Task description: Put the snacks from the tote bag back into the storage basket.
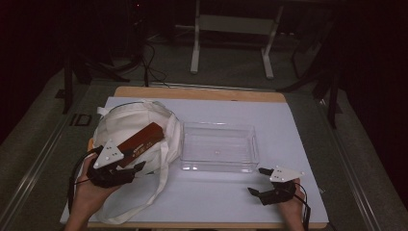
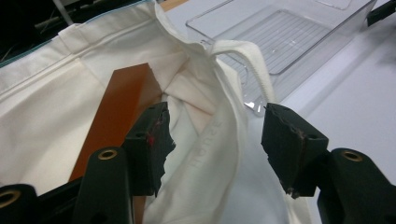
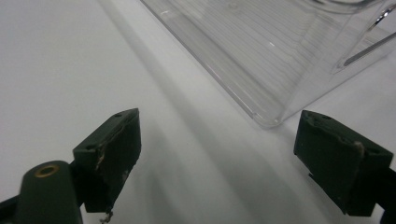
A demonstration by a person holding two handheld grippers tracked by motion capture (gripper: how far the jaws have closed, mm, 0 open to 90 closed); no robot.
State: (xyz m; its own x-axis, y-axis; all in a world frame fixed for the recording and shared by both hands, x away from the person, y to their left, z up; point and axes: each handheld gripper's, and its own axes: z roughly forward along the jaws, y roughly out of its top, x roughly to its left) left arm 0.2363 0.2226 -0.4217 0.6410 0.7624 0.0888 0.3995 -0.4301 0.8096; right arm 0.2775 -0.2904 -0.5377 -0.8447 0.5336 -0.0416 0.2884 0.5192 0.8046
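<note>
Both grippers gape wide, gripping nothing; left gripper [image 2: 215, 144] straddles the white tote bag's [image 1: 130, 125] rim beside a brown box [image 2: 116, 107]. Right gripper [image 3: 219, 158] hovers near the clear plastic tray [image 3: 280, 51].

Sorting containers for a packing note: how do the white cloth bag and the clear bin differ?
The white cloth bag is soft, opaque and crumpled, lying slumped on the table; the clear bin is rigid, see-through plastic with upright walls. The bag has a brown box poking from its mouth, while the bin sits empty. The left tongs straddle the bag's rim; the right tongs are near the bin, not touching. Both rest on the white table sheet.
</note>
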